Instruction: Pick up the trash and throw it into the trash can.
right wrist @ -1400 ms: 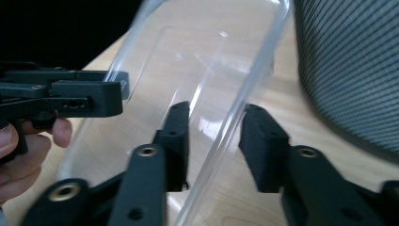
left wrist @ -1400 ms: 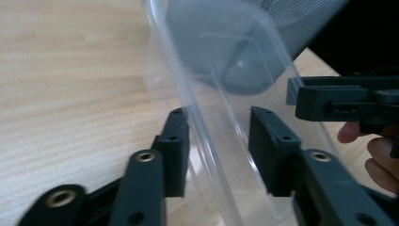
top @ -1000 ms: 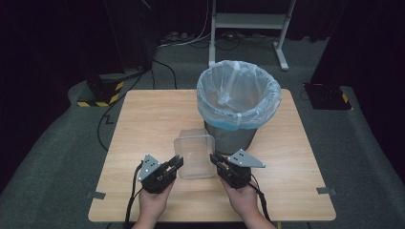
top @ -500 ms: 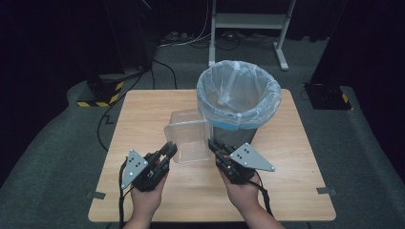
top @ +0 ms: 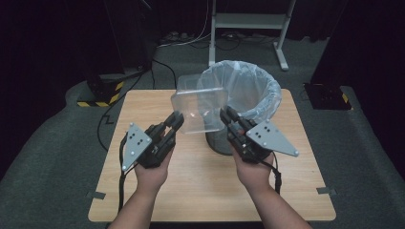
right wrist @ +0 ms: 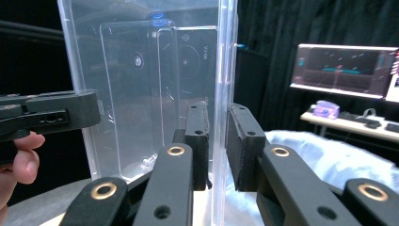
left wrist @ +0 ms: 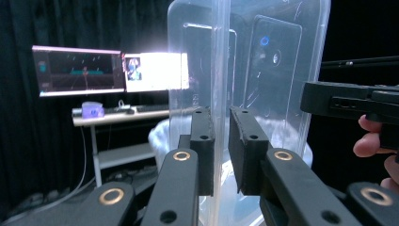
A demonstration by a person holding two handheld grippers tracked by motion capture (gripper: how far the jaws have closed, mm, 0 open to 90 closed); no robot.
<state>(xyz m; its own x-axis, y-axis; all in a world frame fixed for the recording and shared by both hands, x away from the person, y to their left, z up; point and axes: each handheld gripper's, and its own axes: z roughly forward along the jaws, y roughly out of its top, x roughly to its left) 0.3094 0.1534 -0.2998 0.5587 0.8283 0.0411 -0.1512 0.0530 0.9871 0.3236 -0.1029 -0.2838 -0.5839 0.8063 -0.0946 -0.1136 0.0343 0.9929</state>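
Hanging between the 2 claws, the tub (top: 199, 109) is clenched by its side walls, left claw (top: 175, 120) and right claw (top: 225, 116), just short of the bin (top: 248, 90) behind it.

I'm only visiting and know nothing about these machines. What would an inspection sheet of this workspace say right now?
Surface: pale wooden table, bare in front.
Job's things: clear plastic rectangular container held above the table, beside the bin lined with a pale plastic bag.
Clutter: nothing seen.
Grippers: left claw and right claw each clamp a container wall.
Cables: black cable trails from the left claw; more on the floor.
Surroundings: dark curtains, grey floor, lit monitors.
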